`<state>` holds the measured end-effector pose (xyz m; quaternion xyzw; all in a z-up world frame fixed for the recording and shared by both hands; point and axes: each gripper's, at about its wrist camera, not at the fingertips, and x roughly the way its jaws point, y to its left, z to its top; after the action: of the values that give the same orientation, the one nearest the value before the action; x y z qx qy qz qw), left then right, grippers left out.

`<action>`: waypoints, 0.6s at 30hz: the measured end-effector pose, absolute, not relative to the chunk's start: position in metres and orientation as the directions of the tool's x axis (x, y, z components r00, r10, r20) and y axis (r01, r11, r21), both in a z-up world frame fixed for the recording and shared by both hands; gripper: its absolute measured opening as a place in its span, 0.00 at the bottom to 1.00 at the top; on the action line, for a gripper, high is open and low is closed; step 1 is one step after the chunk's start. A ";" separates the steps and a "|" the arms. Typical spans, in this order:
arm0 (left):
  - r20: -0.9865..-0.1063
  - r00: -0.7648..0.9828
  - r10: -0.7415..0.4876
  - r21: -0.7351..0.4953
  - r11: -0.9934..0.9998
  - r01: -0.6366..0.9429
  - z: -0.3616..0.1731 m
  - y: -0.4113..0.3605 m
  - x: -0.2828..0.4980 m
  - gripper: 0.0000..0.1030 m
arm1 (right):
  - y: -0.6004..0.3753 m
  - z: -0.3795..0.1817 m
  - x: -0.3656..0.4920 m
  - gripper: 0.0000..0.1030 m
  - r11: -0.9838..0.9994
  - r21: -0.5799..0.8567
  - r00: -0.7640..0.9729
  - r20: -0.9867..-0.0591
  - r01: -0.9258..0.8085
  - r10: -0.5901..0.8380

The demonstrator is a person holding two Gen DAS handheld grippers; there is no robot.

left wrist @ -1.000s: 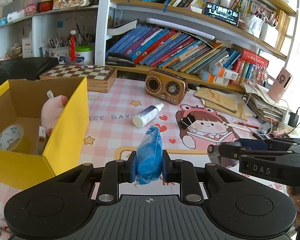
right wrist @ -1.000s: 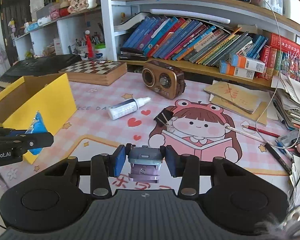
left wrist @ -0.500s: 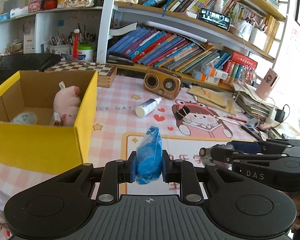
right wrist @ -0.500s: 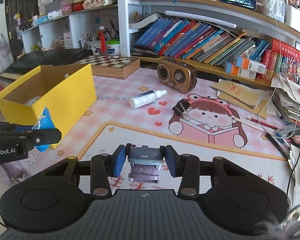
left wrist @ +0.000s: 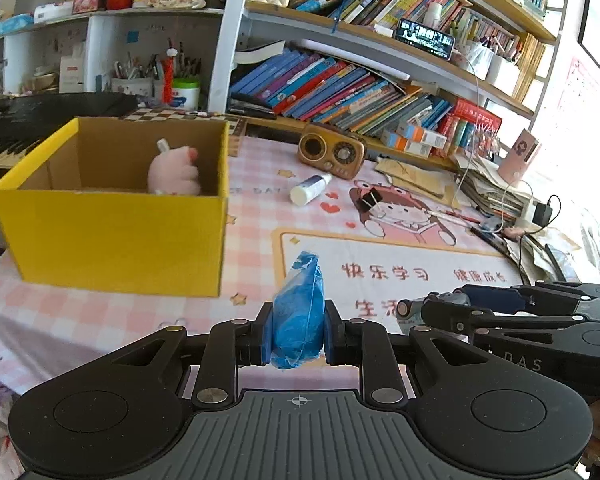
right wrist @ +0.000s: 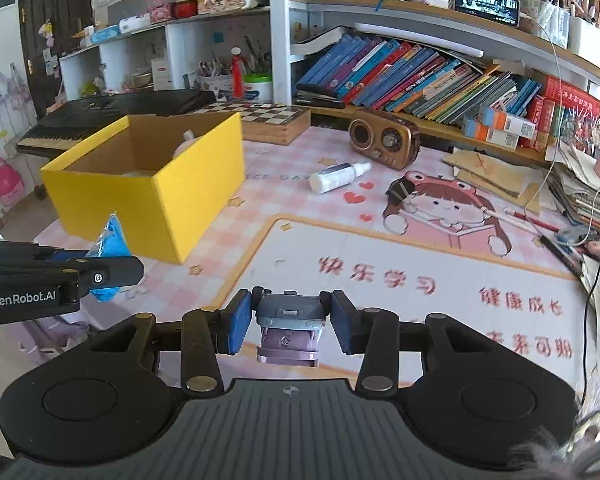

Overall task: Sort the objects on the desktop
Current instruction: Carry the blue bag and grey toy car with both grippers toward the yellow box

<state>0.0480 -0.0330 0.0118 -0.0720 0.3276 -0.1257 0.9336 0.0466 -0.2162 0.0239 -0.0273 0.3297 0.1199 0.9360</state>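
Note:
My left gripper [left wrist: 297, 330] is shut on a crumpled blue plastic packet [left wrist: 299, 312], held above the pink desk mat near its front edge. That packet [right wrist: 110, 256] also shows at the left of the right wrist view. My right gripper [right wrist: 288, 320] is shut on a small grey and purple toy car [right wrist: 289, 326], also over the mat. The yellow cardboard box [left wrist: 116, 232] stands open at the left with a pink plush toy [left wrist: 174, 170] inside. A white bottle [left wrist: 310, 190] and a black binder clip [left wrist: 368, 200] lie on the mat further back.
A brown retro radio [left wrist: 332, 152] and a chessboard box [right wrist: 276, 118] sit at the back of the desk. Book-filled shelves rise behind. Papers, pens and cables [left wrist: 500, 216] crowd the right side. A black keyboard [right wrist: 112, 108] lies beyond the box.
Both grippers have drawn back from the shelves toward the front edge of the desk, each keeping its object. The yellow box now lies further ahead, its front wall in full view.

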 end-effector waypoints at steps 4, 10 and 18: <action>-0.595 0.750 -0.287 -0.215 0.957 0.195 0.011 -0.020 0.031 0.21 | -0.198 0.022 0.028 0.39 0.966 0.029 0.746 -0.630 -0.255 0.216; -0.600 0.747 -0.288 -0.218 0.957 0.193 0.008 -0.001 0.007 0.21 | -0.176 0.018 0.007 0.39 0.963 0.031 0.733 -0.642 -0.269 0.225; -0.606 0.747 -0.272 -0.228 0.960 0.165 0.006 0.022 -0.017 0.21 | -0.150 0.014 -0.011 0.39 0.951 0.042 0.704 -0.662 -0.308 0.257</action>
<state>-0.0165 0.0217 0.0057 -0.0800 0.3355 -0.1174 0.9313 -0.0112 -0.1497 0.0144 -0.0360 0.3531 0.1529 0.9223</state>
